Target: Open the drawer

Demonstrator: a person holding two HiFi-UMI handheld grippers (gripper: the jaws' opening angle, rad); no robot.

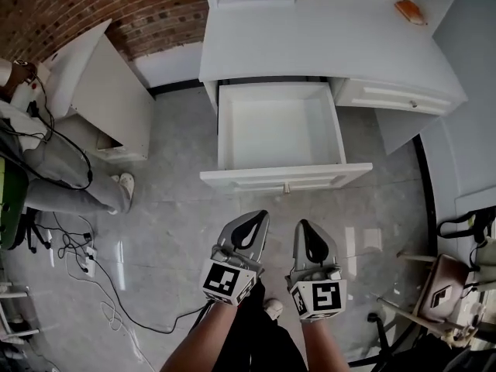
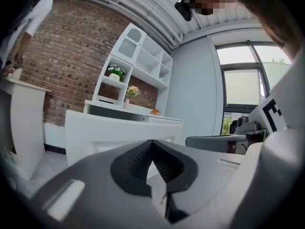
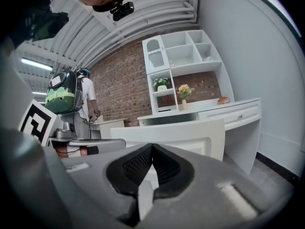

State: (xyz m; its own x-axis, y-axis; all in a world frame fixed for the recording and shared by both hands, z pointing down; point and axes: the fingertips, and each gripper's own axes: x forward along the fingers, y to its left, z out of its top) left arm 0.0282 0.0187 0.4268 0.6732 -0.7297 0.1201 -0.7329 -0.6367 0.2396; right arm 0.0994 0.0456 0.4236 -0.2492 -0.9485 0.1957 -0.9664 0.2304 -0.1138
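The white drawer (image 1: 280,178) of the white desk (image 1: 318,41) stands pulled far out, and its inside looks bare. A small knob (image 1: 286,186) sits on its front panel. Both grippers hang side by side over the floor, short of the drawer front and apart from it. My left gripper (image 1: 255,222) is shut with nothing between its tips, as the left gripper view (image 2: 152,144) shows. My right gripper (image 1: 307,231) is also shut and holds nothing (image 3: 152,148). In both gripper views the drawer front (image 2: 95,132) (image 3: 190,135) rises ahead of the jaws.
A second, closed drawer (image 1: 399,97) sits at the desk's right. A white cabinet (image 1: 108,91) stands at the left, with a person (image 1: 54,169) and floor cables (image 1: 93,262) beside it. A chair (image 1: 446,285) stands at the lower right. A small orange object (image 1: 408,10) lies on the desktop.
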